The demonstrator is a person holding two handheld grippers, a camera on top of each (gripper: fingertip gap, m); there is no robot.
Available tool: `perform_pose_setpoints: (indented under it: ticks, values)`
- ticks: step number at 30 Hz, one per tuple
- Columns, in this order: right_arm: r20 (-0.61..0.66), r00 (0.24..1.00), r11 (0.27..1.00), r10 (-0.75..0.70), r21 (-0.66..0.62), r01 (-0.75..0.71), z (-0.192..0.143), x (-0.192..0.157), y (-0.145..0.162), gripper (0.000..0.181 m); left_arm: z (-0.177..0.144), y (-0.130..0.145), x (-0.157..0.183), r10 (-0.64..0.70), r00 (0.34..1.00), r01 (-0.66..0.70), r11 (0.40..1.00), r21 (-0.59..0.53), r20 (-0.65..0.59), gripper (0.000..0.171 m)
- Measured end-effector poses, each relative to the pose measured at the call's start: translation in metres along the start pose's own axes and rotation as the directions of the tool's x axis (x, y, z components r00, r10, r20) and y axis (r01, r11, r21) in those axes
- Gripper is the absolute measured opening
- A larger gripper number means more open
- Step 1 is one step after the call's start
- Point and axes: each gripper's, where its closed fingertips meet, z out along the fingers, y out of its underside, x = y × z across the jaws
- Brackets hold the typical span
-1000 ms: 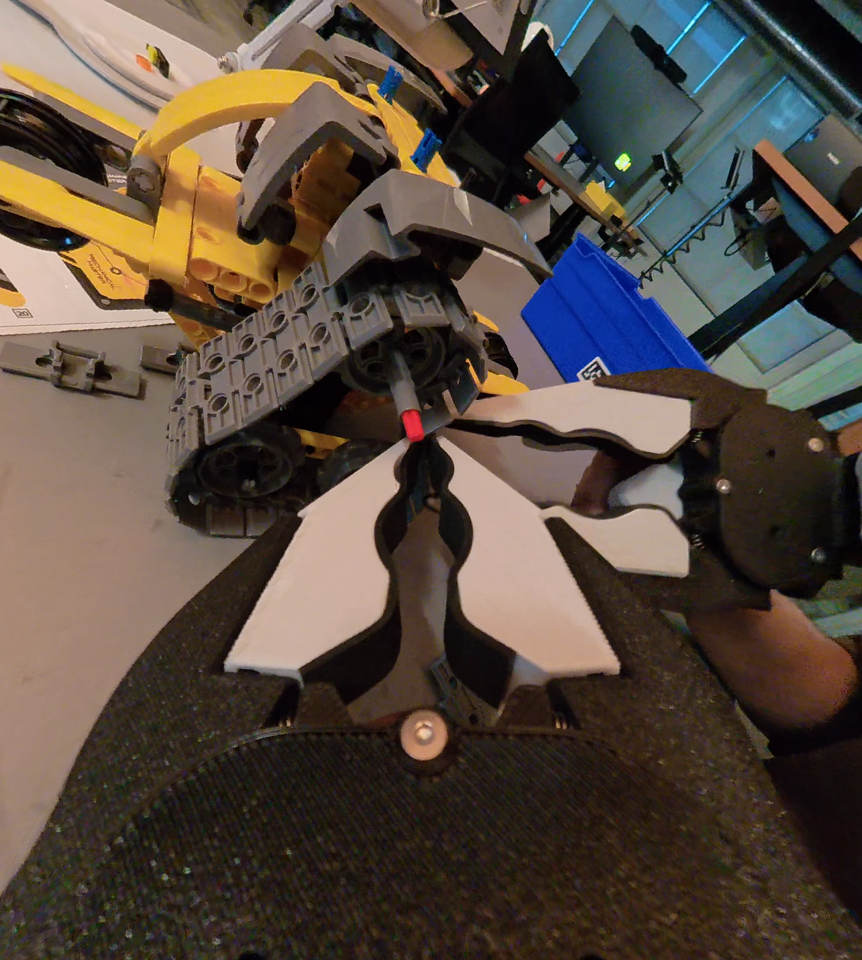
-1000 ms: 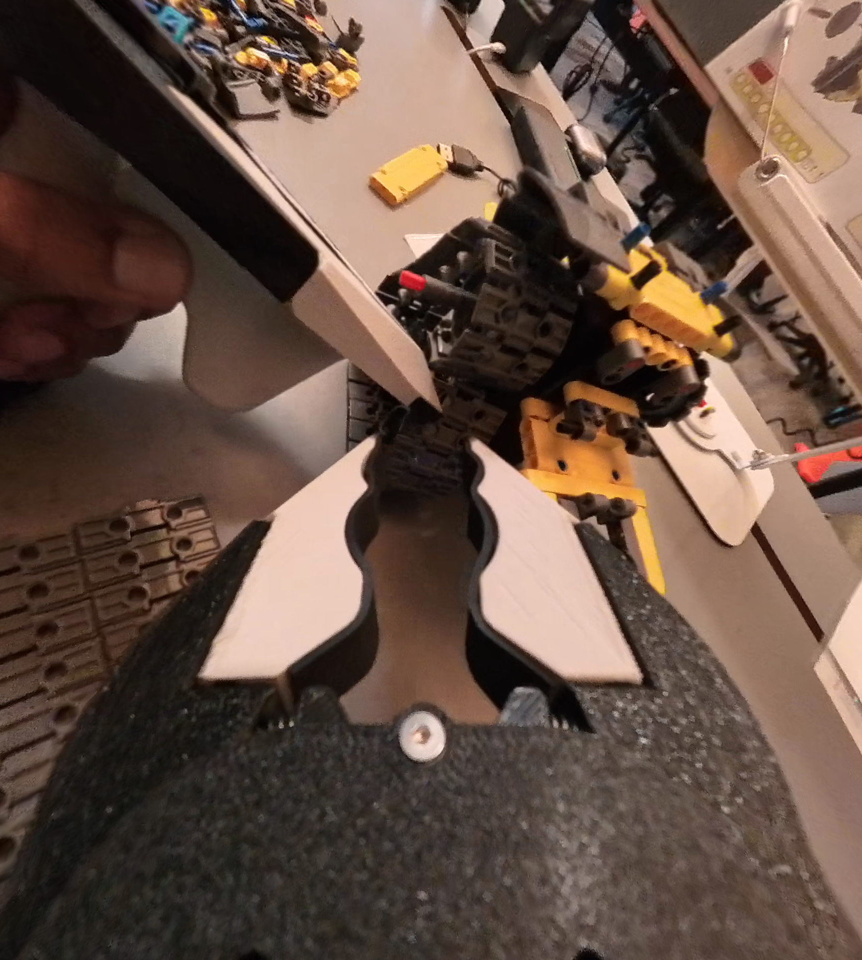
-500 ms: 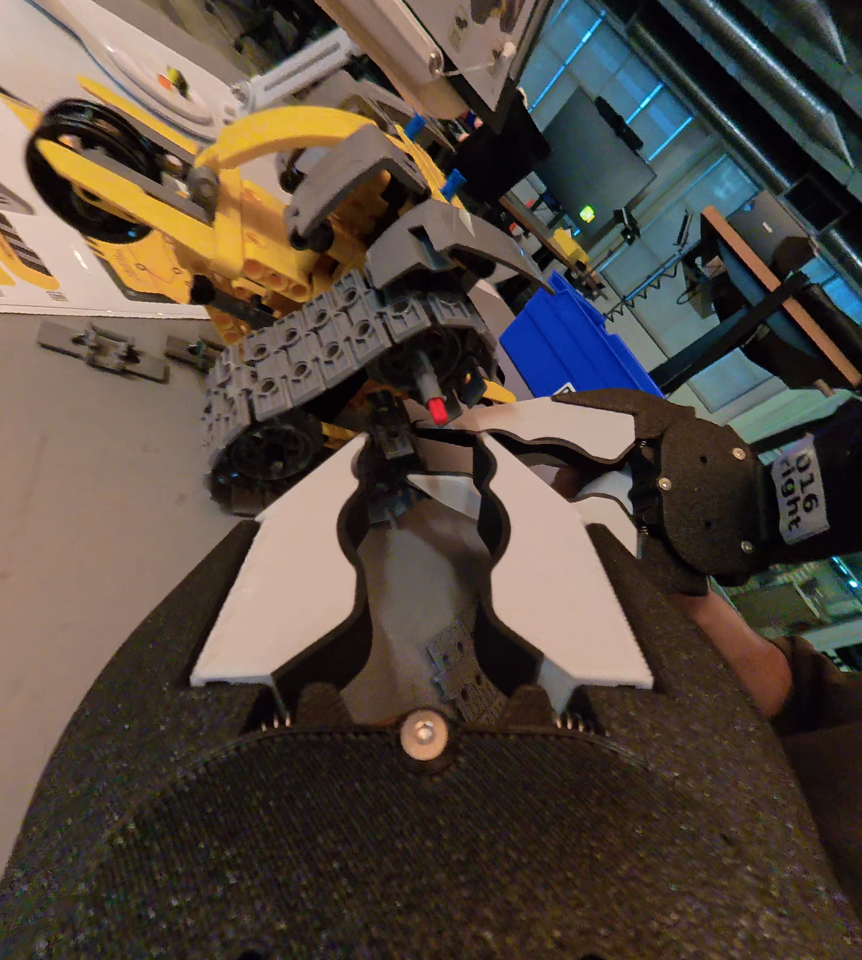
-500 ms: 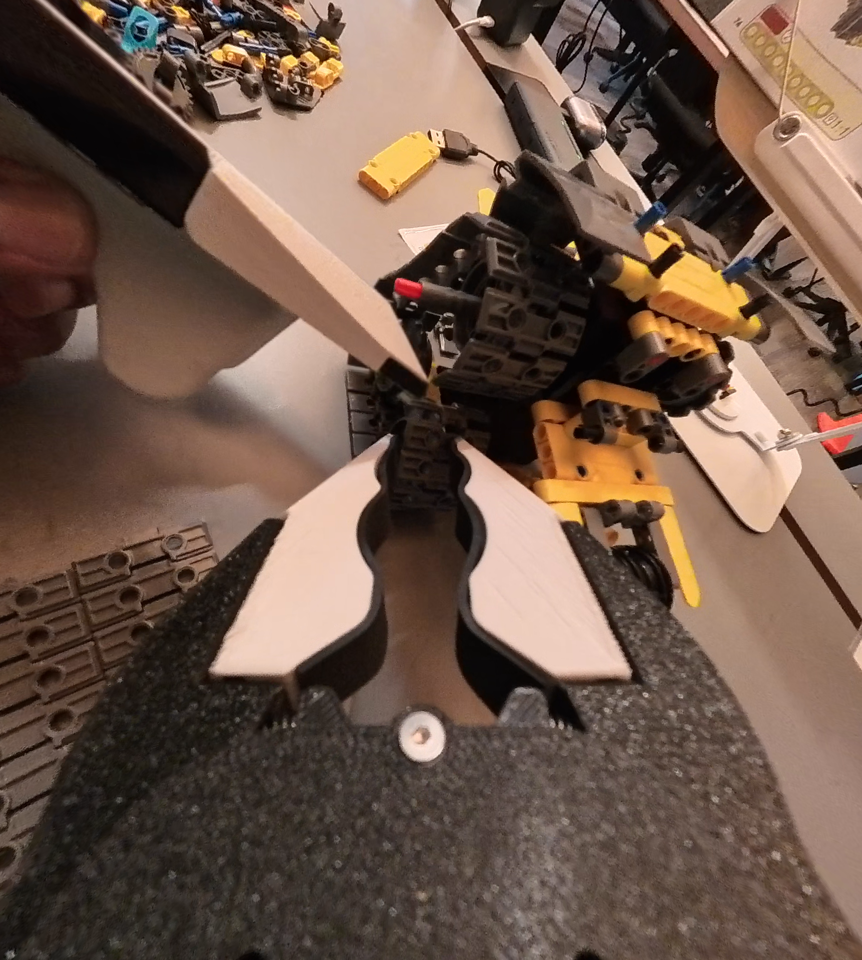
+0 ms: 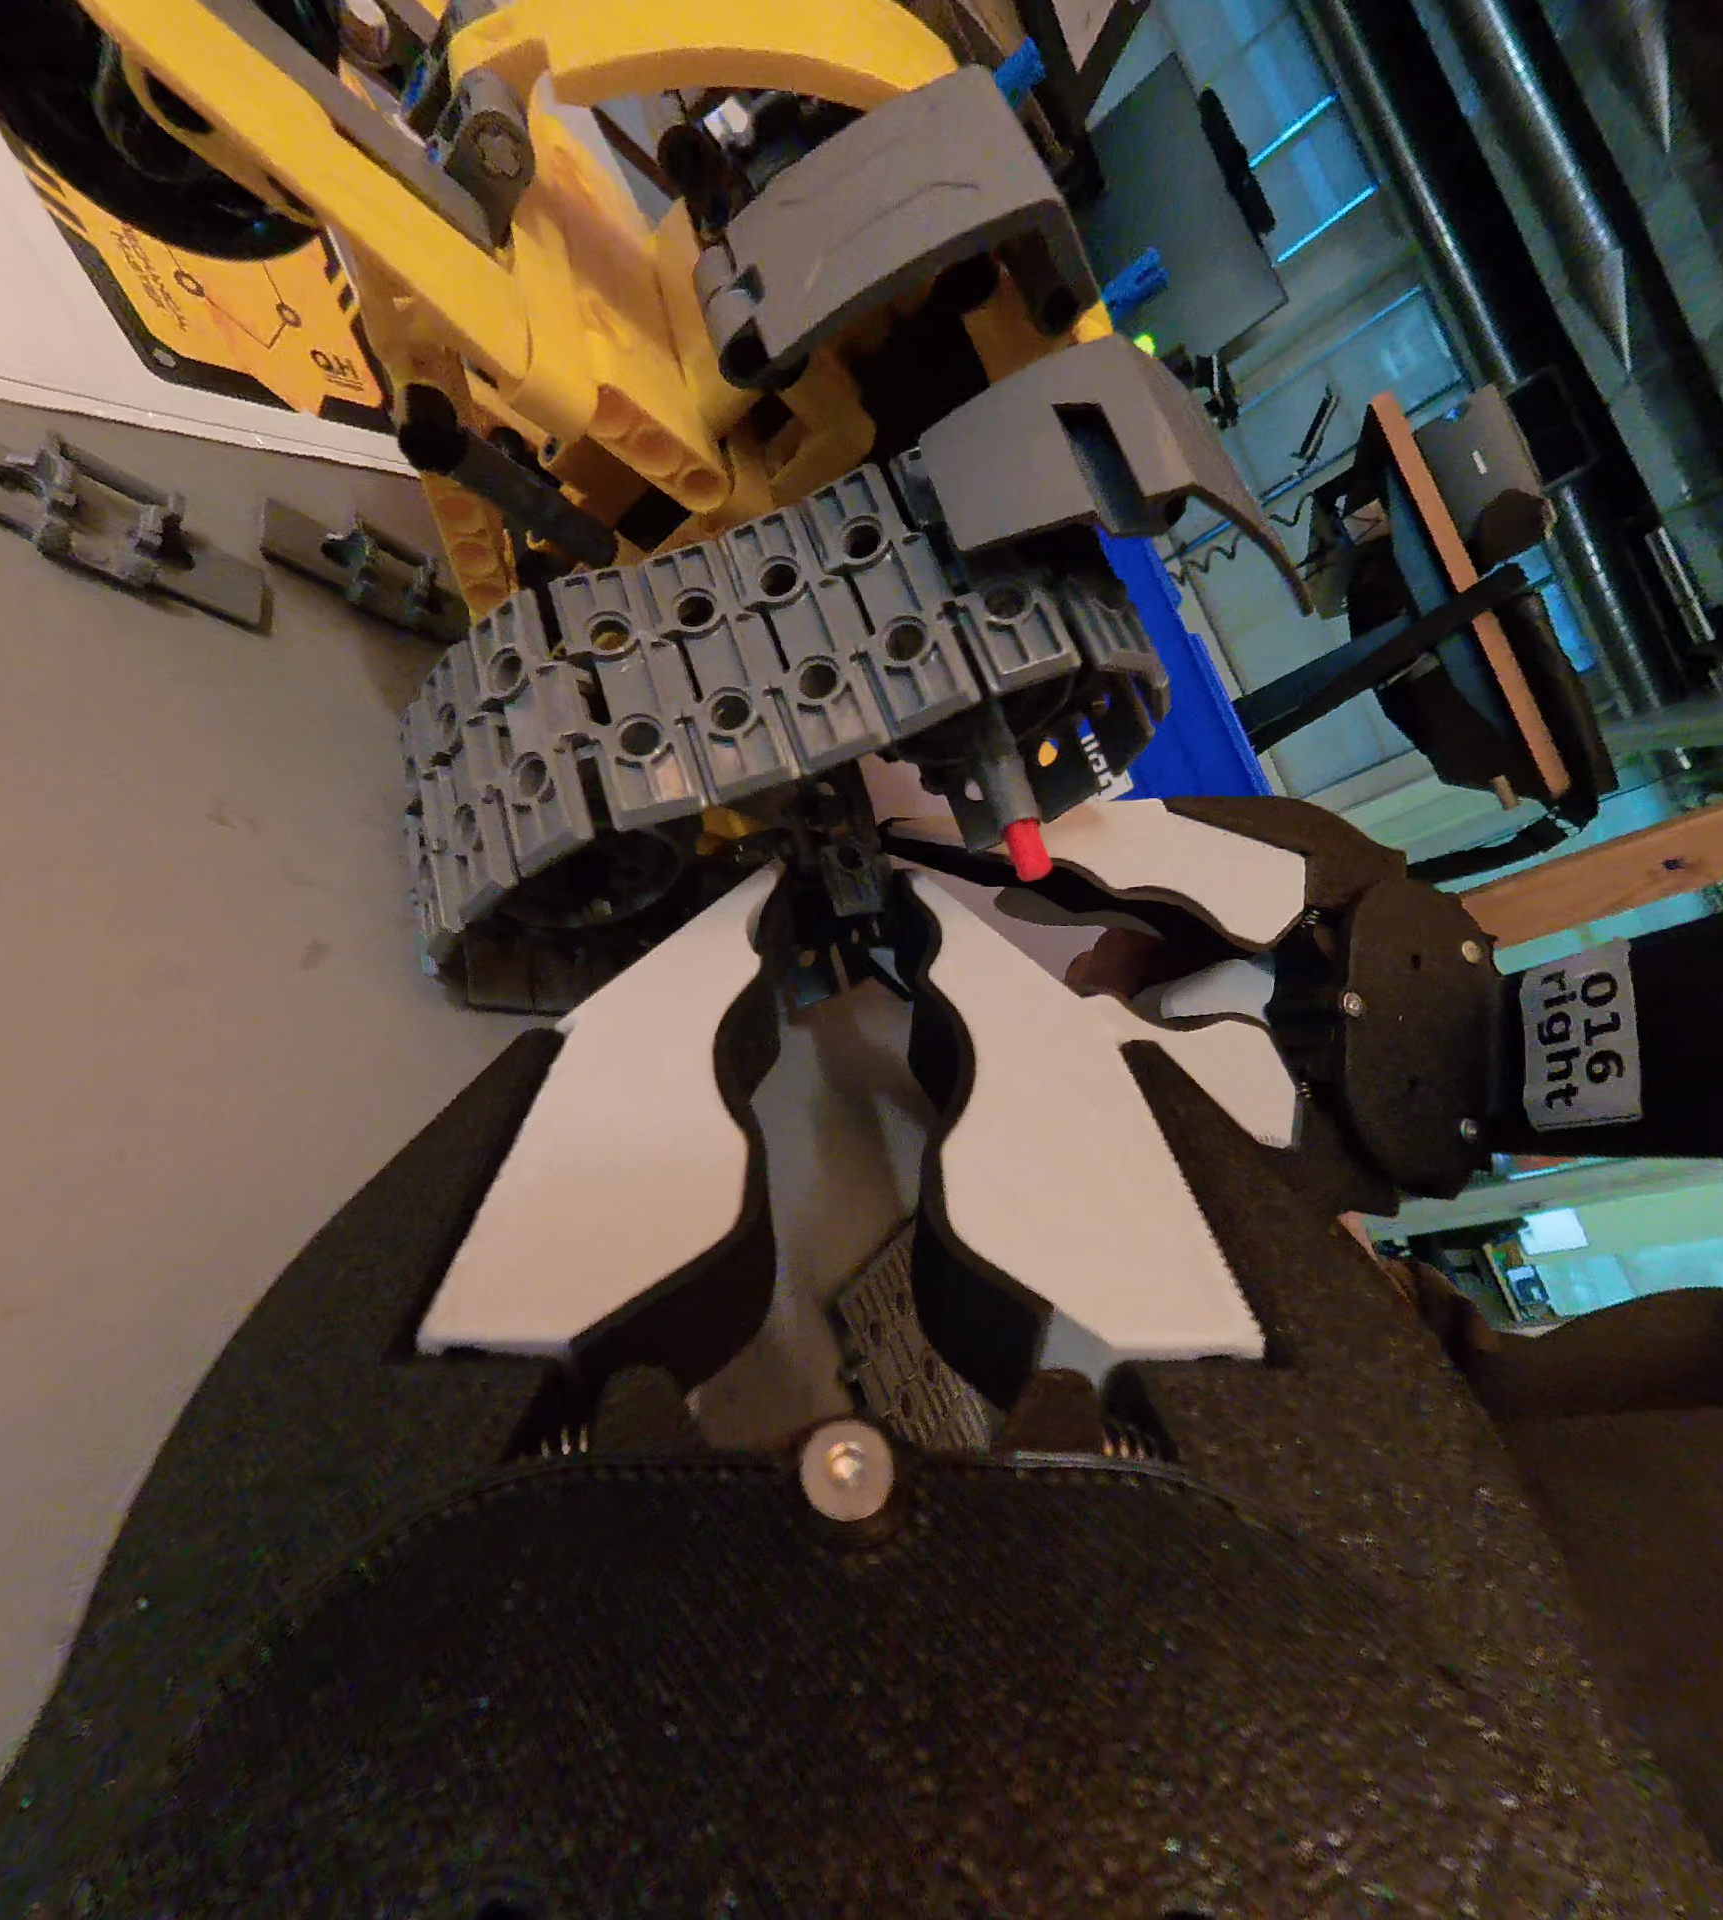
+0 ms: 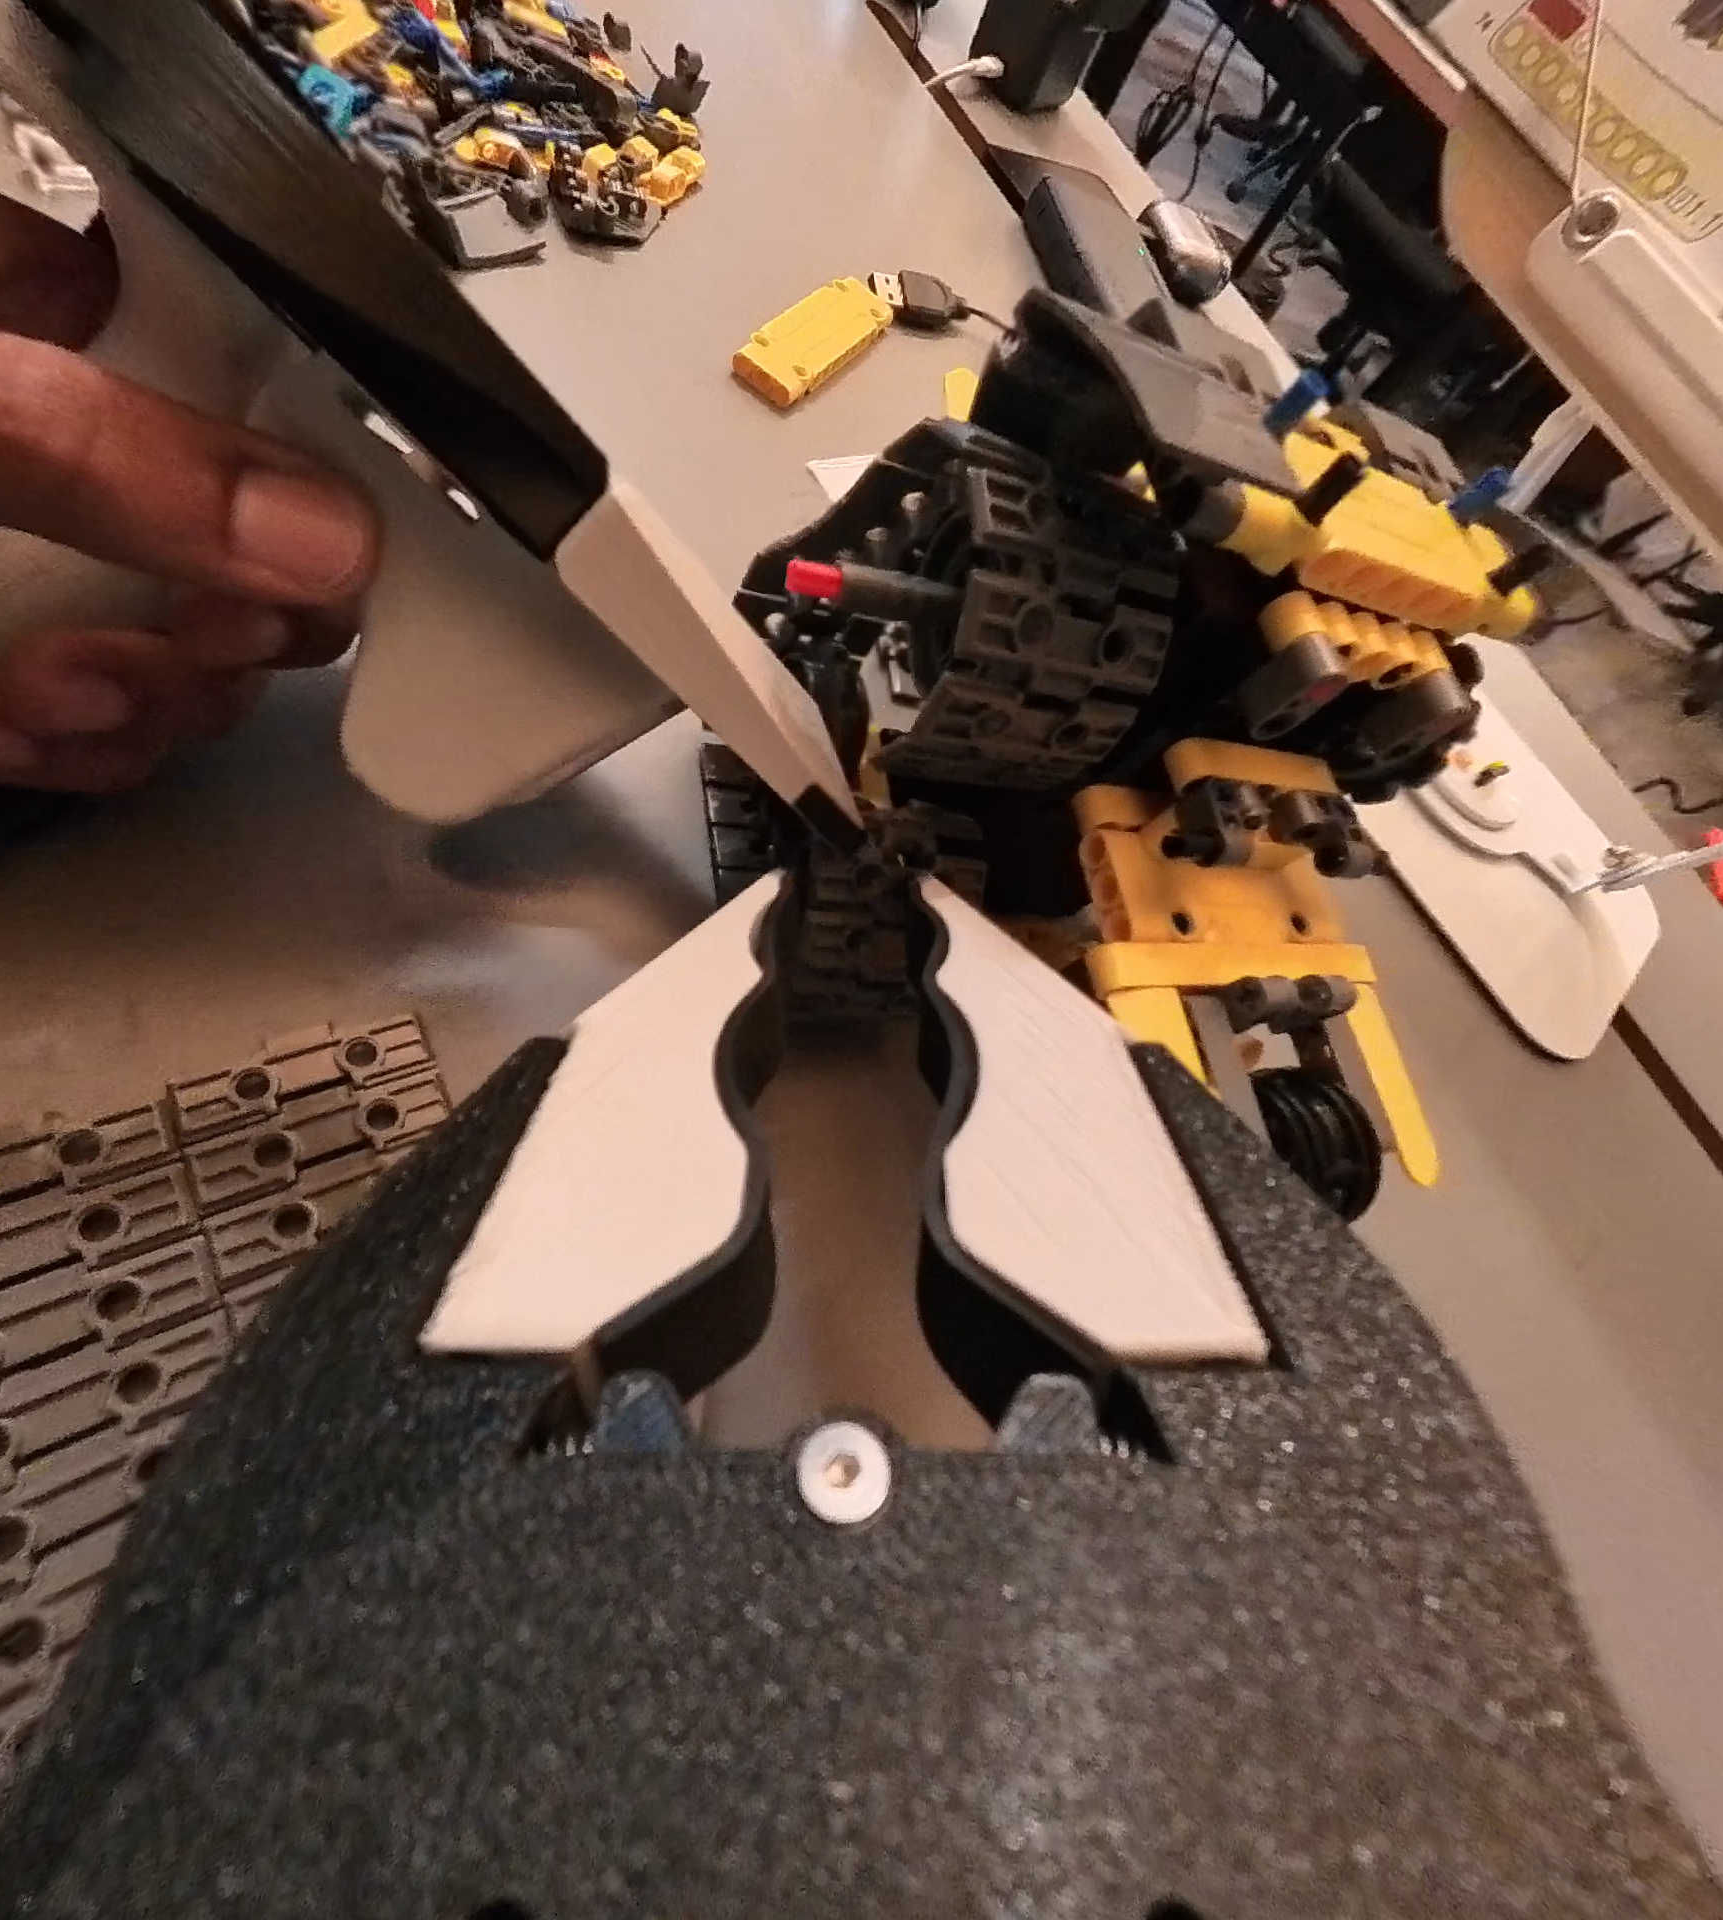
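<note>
a yellow and grey brick-built tracked vehicle (image 5: 628, 343) stands tilted on the grey surface (image 5: 109, 935), its grey link track (image 5: 732, 675) wrapped over a black wheel, with a red-tipped axle (image 5: 1021, 844) poking out at the near end. a loose dark end of track links (image 5: 841, 883) hangs below the wheel. the left claw (image 5: 841, 904) is closed to a narrow gap on that dark link piece, its white fingers pinching it at the tips. the right claw (image 6: 852, 883) is likewise nearly closed, gripping a short run of dark track links (image 6: 852, 935) at the same spot on the model; from its own camera the left claw's finger tip touches just above its tips. a bare hand (image 6: 109, 582) holds the left tool. beside the vehicle lie loose grey track links (image 5: 88, 509) and a printed sheet (image 5: 57, 312). near the right claw sits a flat mat of joined grey links (image 6: 109, 1195). farther back lie a yellow block with a cable (image 6: 815, 338) and a heap of small bricks (image 6: 545, 135). a blue bin (image 5: 1189, 686) shows behind the model.
</note>
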Motion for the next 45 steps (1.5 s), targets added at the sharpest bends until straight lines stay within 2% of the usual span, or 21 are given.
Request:
perform_pose_setpoints:
  ticks: [5, 11, 17, 21, 25, 35, 40, 45]
  values:
    - [0.066, 0.997, 0.999, 0.041, -0.001, -0.041, -0.005, -0.005, 0.000, 0.033, 0.001, 0.000, 0.001, -0.015, 1.000, 0.015, 1.000, 0.005, -0.010, 0.013]
    - [0.099, 0.977, 0.973, 0.189, 0.113, -0.200, -0.018, 0.007, -0.019, 0.030, -0.002, -0.003, 0.003, -0.021, 0.999, 0.022, 0.999, 0.032, -0.025, 0.005]
    - [0.122, 0.922, 0.923, 0.368, 0.068, -0.378, -0.003, 0.010, -0.023, 0.041, -0.006, -0.010, 0.003, -0.018, 1.000, 0.019, 0.996, 0.082, -0.024, 0.003]
    - [0.176, 0.882, 0.888, 0.437, 0.073, -0.454, -0.004, 0.008, -0.028, 0.034, -0.010, -0.012, 0.006, -0.013, 0.999, 0.018, 0.995, 0.102, -0.045, 0.001]
    - [0.165, 0.888, 0.888, 0.430, 0.098, -0.448, -0.006, 0.014, -0.031, 0.031, -0.009, -0.011, 0.007, 0.020, 1.000, -0.018, 0.994, 0.108, -0.021, 0.000]
    - [0.151, 0.929, 0.939, 0.337, 0.023, -0.344, -0.004, 0.015, -0.035, 0.026, -0.009, -0.013, 0.010, 0.120, 0.992, -0.125, 0.985, 0.121, 0.047, 0.000]
    - [0.123, 0.936, 0.944, 0.329, -0.006, -0.331, -0.004, 0.014, -0.033, 0.036, -0.009, -0.013, 0.009, 0.124, 0.991, -0.130, 0.984, 0.121, 0.056, 0.000]
    - [0.140, 0.925, 0.931, 0.353, 0.049, -0.362, -0.012, 0.017, -0.044, 0.040, -0.009, -0.013, 0.009, 0.125, 0.990, -0.132, 0.984, 0.124, 0.058, 0.000]
